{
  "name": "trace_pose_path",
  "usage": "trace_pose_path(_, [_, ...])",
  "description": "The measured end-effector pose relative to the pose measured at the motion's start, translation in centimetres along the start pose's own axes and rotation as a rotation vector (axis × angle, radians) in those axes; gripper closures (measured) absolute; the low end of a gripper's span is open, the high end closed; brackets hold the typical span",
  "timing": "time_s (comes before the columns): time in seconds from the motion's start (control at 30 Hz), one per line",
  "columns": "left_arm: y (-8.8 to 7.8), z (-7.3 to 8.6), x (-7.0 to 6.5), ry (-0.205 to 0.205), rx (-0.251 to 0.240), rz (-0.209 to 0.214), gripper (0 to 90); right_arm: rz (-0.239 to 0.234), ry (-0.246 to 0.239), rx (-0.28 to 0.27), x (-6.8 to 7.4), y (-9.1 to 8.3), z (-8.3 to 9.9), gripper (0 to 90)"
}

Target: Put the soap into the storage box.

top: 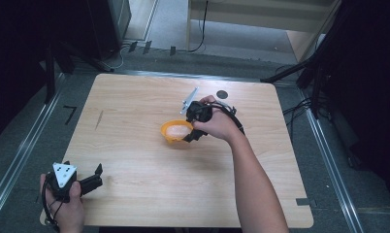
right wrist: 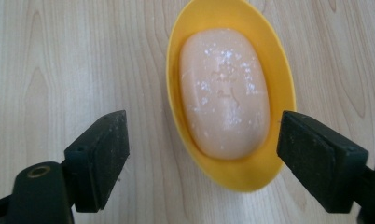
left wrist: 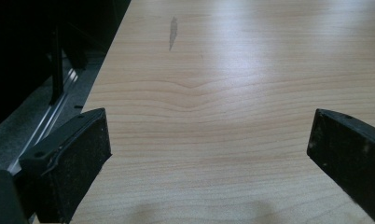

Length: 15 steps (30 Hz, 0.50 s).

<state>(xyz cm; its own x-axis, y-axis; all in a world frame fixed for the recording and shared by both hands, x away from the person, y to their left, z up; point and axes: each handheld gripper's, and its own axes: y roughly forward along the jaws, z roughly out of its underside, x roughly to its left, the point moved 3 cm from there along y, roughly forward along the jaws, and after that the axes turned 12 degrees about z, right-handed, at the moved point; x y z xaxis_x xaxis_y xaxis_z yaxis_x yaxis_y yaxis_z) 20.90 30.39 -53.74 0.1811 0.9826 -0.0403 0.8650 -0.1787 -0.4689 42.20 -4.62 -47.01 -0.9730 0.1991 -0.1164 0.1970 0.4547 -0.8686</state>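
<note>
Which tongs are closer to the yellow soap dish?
Right. The right tongs hang open right over the yellow soap dish with the soap in it. The left tongs sit open far away, by the table's near left corner.

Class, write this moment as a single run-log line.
right gripper: open, above soap in yellow dish | left gripper: open, idle over bare table near its left corner | nothing held

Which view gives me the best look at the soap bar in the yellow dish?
The right gripper view: the soap bar lies close up in the yellow dish, speckled surface sharp, between the open right gripper. The high view shows it small, partly behind that hand. The left gripper view faces bare table.
</note>
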Motion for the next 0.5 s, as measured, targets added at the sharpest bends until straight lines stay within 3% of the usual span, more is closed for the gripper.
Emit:
trace_pose_path(0.07, [0.0,0.0,0.0,0.003,-0.001,-0.001,0.0,-0.001,0.013,-0.009,0.1,-0.5,0.3,13.8])
trace_pose_path(0.33, [0.1,0.0,-0.1,0.014,0.006,-0.003,0.0,0.014,0.044,-0.032,0.8,-2.0,1.6,13.4])
trace_pose_path(0.5, [0.0,0.0,-0.1,0.007,0.005,-0.003,0.0,0.015,0.062,-0.049,1.3,-2.1,2.5,12.1])
